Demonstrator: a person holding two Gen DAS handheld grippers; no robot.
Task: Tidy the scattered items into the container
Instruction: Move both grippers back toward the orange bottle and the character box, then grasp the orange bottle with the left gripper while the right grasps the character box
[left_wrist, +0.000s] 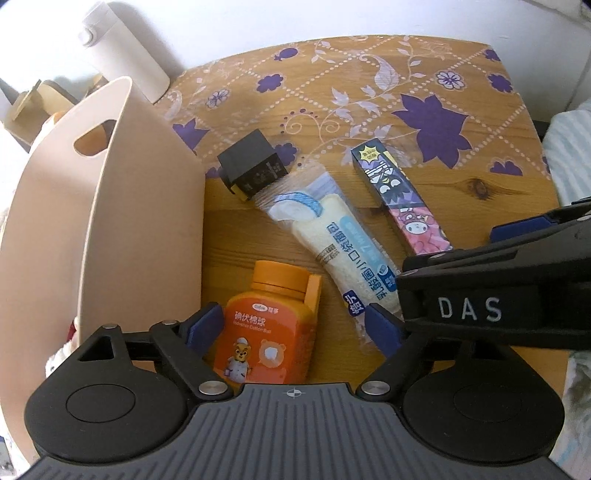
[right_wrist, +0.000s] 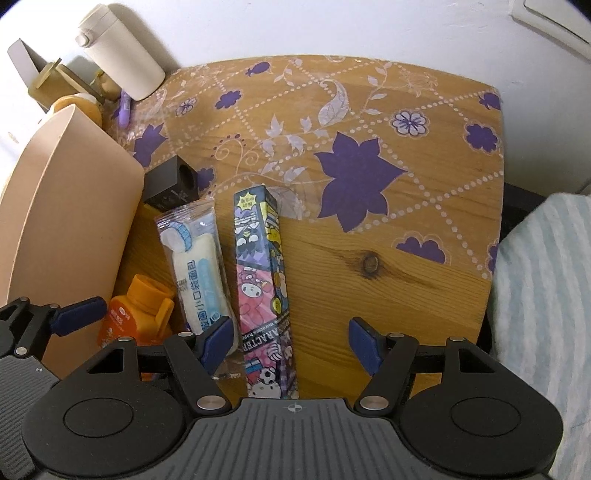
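My left claw (left_wrist: 291, 328) is spread around the orange bottle (left_wrist: 267, 328); my right claw (right_wrist: 291, 343) is spread over the cartoon box (right_wrist: 262, 280).

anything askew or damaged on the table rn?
No damage or spills. Four items lie loose beside the beige container: orange bottle on its side, bread packet lying diagonally, cartoon box flat, and black box tipped at an angle against the packet's end.

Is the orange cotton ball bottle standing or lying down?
Lying down: the orange cotton ball bottle rests on its side on the table, label up.
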